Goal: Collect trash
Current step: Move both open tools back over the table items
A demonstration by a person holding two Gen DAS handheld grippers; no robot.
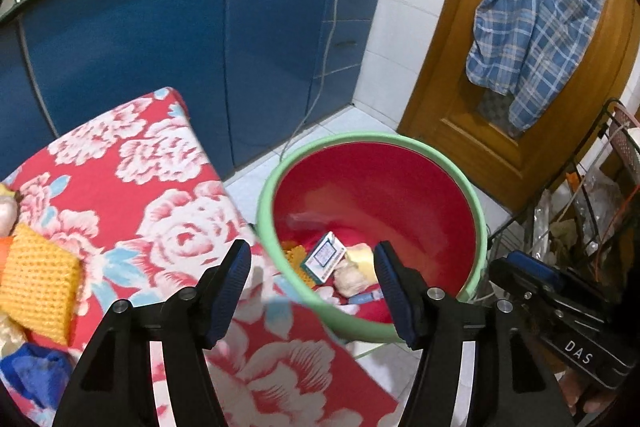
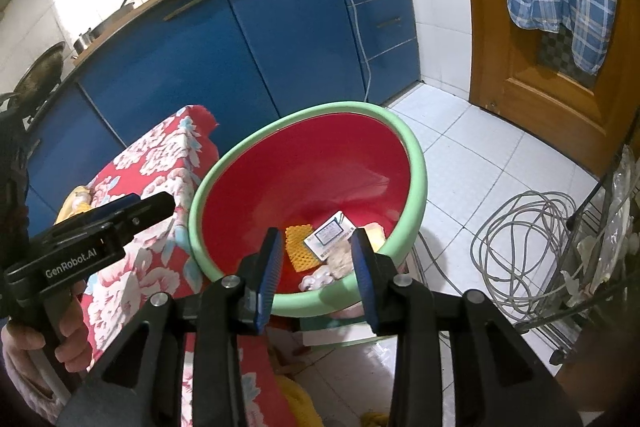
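Observation:
A red basin with a green rim (image 1: 476,219) (image 2: 416,163) stands on the floor beside a table under a red floral cloth (image 1: 160,195) (image 2: 160,163). Inside lie a small white and blue box (image 1: 324,259) (image 2: 330,235), a piece of yellow foam net (image 2: 300,247) (image 1: 298,259), crumpled paper (image 1: 352,277) and a pale yellow piece (image 1: 364,259). My left gripper (image 1: 312,263) is open over the basin's near rim with nothing between its jaws. My right gripper (image 2: 316,255) hangs open over the basin too, also empty. On the cloth lie a yellow knitted piece (image 1: 40,275) and a blue scrap (image 1: 36,371).
Blue kitchen cabinets (image 1: 160,27) stand behind the table, with a white cable (image 1: 332,39) hanging down them. A wooden door (image 1: 480,107) with a checked shirt (image 1: 540,11) is at the right. A wire rack (image 1: 592,211) and a coil of grey cable (image 2: 528,247) sit right of the basin.

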